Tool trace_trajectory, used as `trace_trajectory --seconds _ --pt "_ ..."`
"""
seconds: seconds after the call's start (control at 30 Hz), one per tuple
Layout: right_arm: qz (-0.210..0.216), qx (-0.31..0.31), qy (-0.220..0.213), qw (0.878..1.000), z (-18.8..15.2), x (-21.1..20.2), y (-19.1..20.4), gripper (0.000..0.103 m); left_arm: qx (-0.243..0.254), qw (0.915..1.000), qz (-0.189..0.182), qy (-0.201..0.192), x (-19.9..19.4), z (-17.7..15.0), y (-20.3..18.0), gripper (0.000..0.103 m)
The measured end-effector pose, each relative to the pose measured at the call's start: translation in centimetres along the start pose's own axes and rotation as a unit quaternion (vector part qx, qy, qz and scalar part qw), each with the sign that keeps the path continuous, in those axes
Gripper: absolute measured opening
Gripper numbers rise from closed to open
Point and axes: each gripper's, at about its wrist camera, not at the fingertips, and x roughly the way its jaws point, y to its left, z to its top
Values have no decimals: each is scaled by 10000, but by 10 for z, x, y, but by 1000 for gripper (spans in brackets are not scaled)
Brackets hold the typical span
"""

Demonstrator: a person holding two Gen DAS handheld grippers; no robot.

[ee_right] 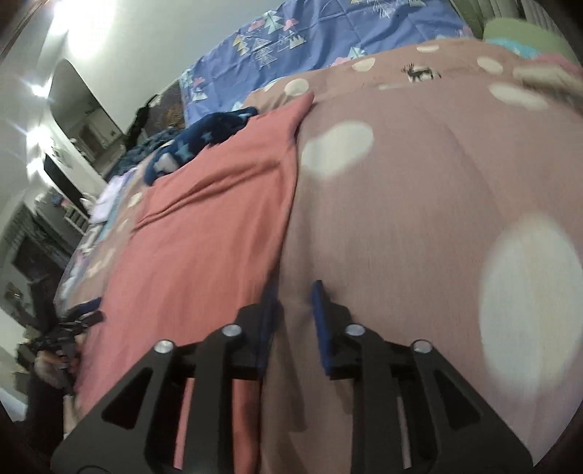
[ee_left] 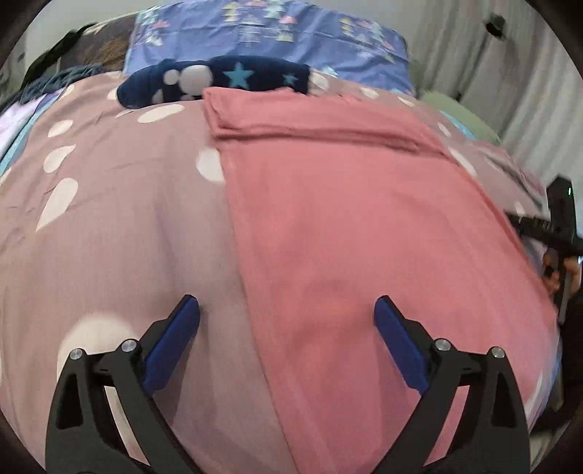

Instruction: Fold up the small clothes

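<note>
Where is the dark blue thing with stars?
In the left wrist view, the starry blue cloth lies at the far end of the pink garment, just before the blue patterned sheet.

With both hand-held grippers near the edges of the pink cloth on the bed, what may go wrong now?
1. The left hand-held gripper is open, straddling the pink cloth edge over the dotted bedsheet; closing could pinch the sheet too.
2. The right hand-held gripper sits at the opposite edge, jaws narrow; it might grip only bedsheet.
3. Pulling unevenly may undo the far fold.
</note>
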Motion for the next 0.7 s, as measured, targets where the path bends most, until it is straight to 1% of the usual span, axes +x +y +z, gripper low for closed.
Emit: trace_trajectory --seconds 0.07,0.13,0.2,0.27,0.33,0.37,0.4,0.47,0.5,0.57,0.63,0.7 --pt "237 158 13 9996 -20 -17 -4 31 210 9998 -29 69 -8 -14 -13 97" --pt "309 168 21 9994 -36 -29 -2 33 284 9995 -94 81 -16 -26 -20 97" --pt "446 153 49 9989 -52 -43 -1 41 263 9994 -195 71 -22 -33 -23 97" --pt "605 117 78 9981 -68 -55 3 53 134 9990 -424 39 -29 -41 -24 97" --pt "604 7 122 9981 -80 -63 9 57 49 9979 -642 -13 -37 -52 -28 97" --pt "566 -65 139 9983 -88 -69 13 58 11 9970 -768 -48 -43 -58 -29 95" --pt "561 -85 153 9983 -93 -73 15 59 -6 9966 -819 -80 -47 -64 -31 92" --pt "595 -61 191 9980 -100 -79 19 61 -54 9963 -841 -140 -55 -74 -33 80" --pt "615 -44 207 9979 -102 -82 21 61 -95 9962 -851 -159 -59 -77 -32 76" --pt "652 -31 245 9976 -106 -85 24 61 -272 9951 -932 -183 -65 -82 -28 63" --pt "690 -51 288 9972 -106 -86 28 61 -474 9937 -1002 -169 -68 -86 -23 57" --pt "763 -87 329 9965 -107 -87 31 60 -568 9927 -1055 -156 -70 -87 -20 55"
